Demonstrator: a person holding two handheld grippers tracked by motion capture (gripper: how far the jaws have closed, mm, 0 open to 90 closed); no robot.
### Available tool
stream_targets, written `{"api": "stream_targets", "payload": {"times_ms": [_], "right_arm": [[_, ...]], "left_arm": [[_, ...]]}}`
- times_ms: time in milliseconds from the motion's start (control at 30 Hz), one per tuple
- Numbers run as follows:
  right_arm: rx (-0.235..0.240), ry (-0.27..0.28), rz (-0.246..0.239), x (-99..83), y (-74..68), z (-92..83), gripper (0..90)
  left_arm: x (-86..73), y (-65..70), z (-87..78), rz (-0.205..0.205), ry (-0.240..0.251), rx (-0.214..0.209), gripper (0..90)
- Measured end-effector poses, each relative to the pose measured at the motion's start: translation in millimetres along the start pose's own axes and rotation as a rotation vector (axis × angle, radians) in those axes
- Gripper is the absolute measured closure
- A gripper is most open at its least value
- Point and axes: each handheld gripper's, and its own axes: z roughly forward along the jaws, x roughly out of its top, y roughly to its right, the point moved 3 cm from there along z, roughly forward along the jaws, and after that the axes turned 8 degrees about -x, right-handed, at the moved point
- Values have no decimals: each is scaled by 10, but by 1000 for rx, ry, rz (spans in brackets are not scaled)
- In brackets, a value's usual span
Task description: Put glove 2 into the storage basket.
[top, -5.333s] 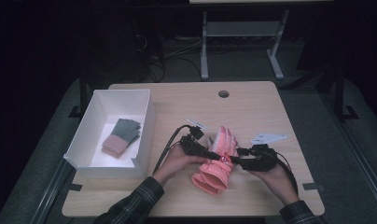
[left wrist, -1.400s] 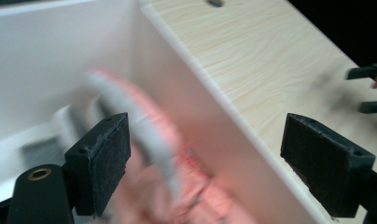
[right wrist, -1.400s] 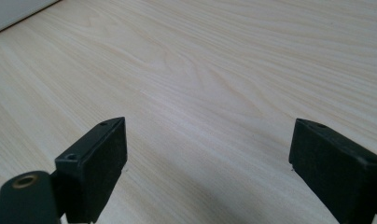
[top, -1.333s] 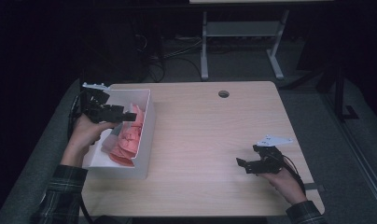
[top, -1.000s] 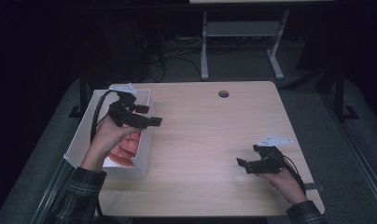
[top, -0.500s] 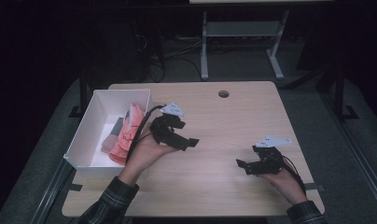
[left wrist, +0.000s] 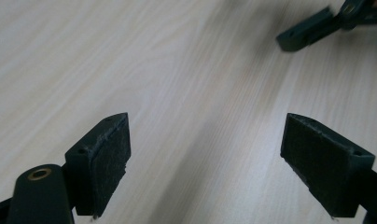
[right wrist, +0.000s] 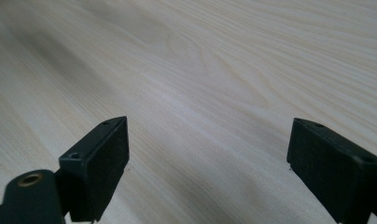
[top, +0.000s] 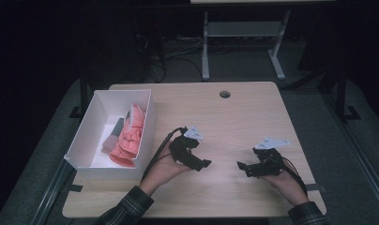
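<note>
Since a second ago the left gripper [top: 204, 164] has come away from the white box [top: 84, 140] to bare table [top: 244, 117], jaws wide and empty. One right gripper [top: 240, 166] rests opposite, jaws wide, empty. One pink cloth [top: 129, 136] lies in the box beside a grey piece, its long axis along the box's right wall.

A light wooden table [top: 253, 117] stood on a grey floor [top: 347, 154], with a round cable hole [top: 224, 94] near its far edge. Beyond it, a white metal frame [top: 239, 37] with two splayed feet stood in the dark, and black cables [top: 178, 51] trailed across the floor beside it. A dark stand [top: 340, 89] rose just off the table's right corner.
</note>
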Motion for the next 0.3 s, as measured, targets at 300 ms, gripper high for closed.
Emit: {"api": "stream_targets", "payload": {"times_ms": [300], "right_arm": [[2,-9,-2,-12,2,13,126]], "left_arm": [[-97,-30,108,-13,-37,-16,155]]}}
